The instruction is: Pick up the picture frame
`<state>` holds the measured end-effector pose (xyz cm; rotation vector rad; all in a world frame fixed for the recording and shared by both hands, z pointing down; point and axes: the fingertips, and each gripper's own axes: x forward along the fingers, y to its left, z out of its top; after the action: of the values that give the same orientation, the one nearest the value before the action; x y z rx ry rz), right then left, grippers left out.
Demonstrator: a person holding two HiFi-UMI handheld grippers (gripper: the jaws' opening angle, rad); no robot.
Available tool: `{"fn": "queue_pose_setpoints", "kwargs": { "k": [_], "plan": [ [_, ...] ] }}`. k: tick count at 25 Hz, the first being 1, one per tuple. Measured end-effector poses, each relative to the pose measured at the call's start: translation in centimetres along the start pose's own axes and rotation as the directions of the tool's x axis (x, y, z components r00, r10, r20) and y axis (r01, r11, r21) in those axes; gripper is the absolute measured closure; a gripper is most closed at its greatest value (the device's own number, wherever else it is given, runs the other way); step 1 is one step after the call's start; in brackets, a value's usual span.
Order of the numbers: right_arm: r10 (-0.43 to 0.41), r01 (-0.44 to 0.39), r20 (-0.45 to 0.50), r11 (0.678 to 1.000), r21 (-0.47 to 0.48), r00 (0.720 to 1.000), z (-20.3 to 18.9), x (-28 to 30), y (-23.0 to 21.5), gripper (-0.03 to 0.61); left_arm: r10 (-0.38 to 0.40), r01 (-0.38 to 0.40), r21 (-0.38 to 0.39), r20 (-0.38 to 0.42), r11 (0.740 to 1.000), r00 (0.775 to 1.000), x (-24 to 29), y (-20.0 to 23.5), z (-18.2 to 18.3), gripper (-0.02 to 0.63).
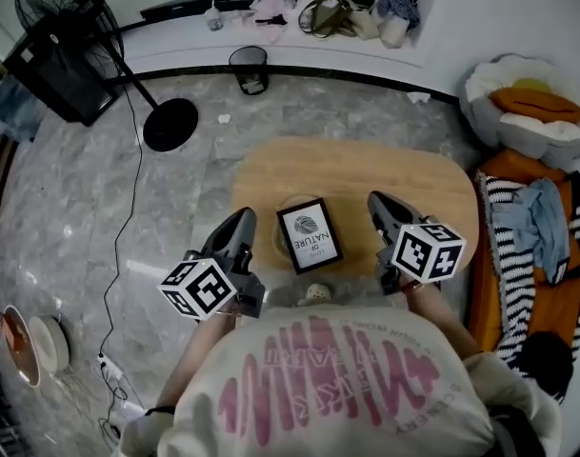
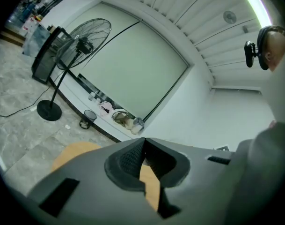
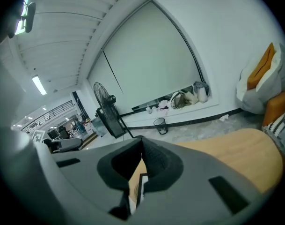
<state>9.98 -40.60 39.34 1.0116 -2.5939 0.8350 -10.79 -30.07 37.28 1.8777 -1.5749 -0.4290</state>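
A black picture frame (image 1: 309, 235) lies face-up near the front edge of the bench (image 1: 366, 168), midway along it. The left hand-held gripper (image 1: 245, 217) and the right hand-held gripper (image 1: 378, 201) hang over that same edge to either side, each with jaws together and empty. The frame looks light and stiff, its front probably slick and breakable. The raised border looks like the safest hold.

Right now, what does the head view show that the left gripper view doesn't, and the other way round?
Only the head view shows the picture frame lying on the table, with the right gripper beside it. Only the left gripper view shows the ceiling and its light strip. Both show the wooden table, the standing fan and the bin.
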Motion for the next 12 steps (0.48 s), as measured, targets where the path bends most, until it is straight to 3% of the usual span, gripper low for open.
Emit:
{"fn": "queue_pose_setpoints", "kwargs": {
  "k": [3, 8, 12],
  "plan": [
    [0.055, -0.051, -0.073, 0.997, 0.057, 0.996, -2.3, 1.8, -0.6, 0.574, 0.082, -0.083, -0.03, -0.027, 0.996, 0.996, -1.1, 0.8, -2.5, 0.611],
    [0.105, -0.087, -0.153, 0.989, 0.121, 0.983, -5.8, 5.6, -1.8, 0.574, 0.184, -0.181, 0.056, -0.058, 0.982, 0.981, -0.8, 3.4, -5.0, 0.611],
    [0.142, -0.103, -0.255, 0.982, 0.16, 0.956, -9.9, 7.4, -2.2, 0.574, 0.255, -0.255, 0.013, -0.095, 0.967, 0.962, -1.1, 5.5, -7.2, 0.611]
  ]
}}
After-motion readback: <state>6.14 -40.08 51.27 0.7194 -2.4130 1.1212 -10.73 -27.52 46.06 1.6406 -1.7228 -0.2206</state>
